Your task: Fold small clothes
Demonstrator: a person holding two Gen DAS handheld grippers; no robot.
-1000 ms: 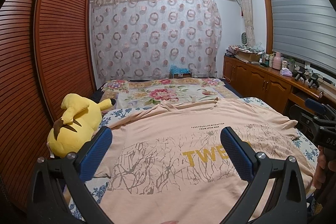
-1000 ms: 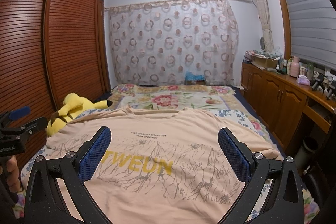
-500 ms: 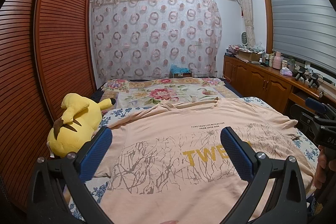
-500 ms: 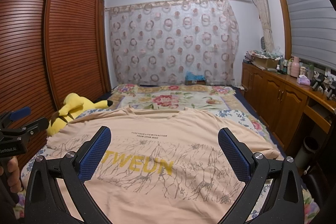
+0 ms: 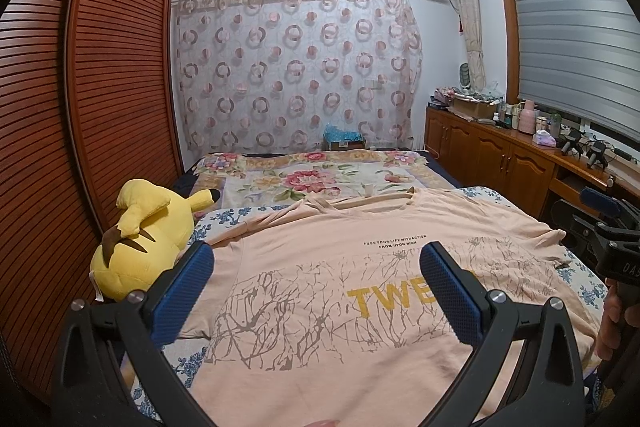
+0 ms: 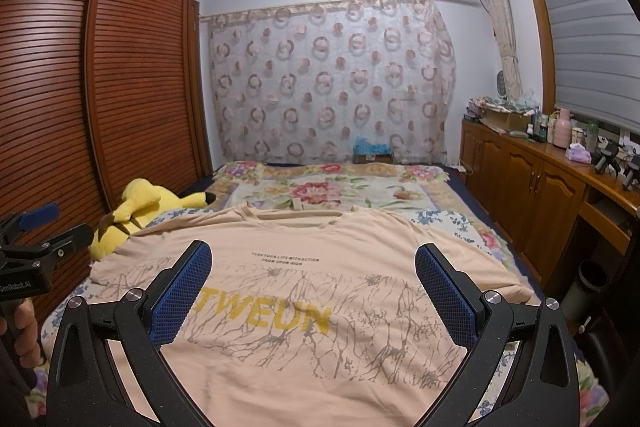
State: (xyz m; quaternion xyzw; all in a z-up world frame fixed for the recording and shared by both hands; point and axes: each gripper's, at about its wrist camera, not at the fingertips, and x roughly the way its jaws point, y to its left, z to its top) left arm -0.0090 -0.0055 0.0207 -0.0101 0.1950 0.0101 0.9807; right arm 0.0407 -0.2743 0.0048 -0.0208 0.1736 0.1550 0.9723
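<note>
A peach T-shirt (image 5: 320, 279) with yellow "TWEUN" lettering and a grey crack print lies spread flat, front up, on the bed, collar at the far end; it also shows in the right wrist view (image 6: 320, 307). My left gripper (image 5: 316, 267) is open and empty, held above the shirt's left half. My right gripper (image 6: 312, 267) is open and empty, held above the shirt's middle. Each gripper shows at the edge of the other's view: the right one (image 5: 600, 227) and the left one (image 6: 36, 247).
A yellow plush toy (image 5: 148, 231) lies at the bed's left edge beside the slatted wardrobe (image 5: 80, 107). A floral quilt (image 5: 320, 179) covers the far bed. A wooden sideboard (image 5: 520, 163) with bottles runs along the right. A bin (image 6: 588, 287) stands by it.
</note>
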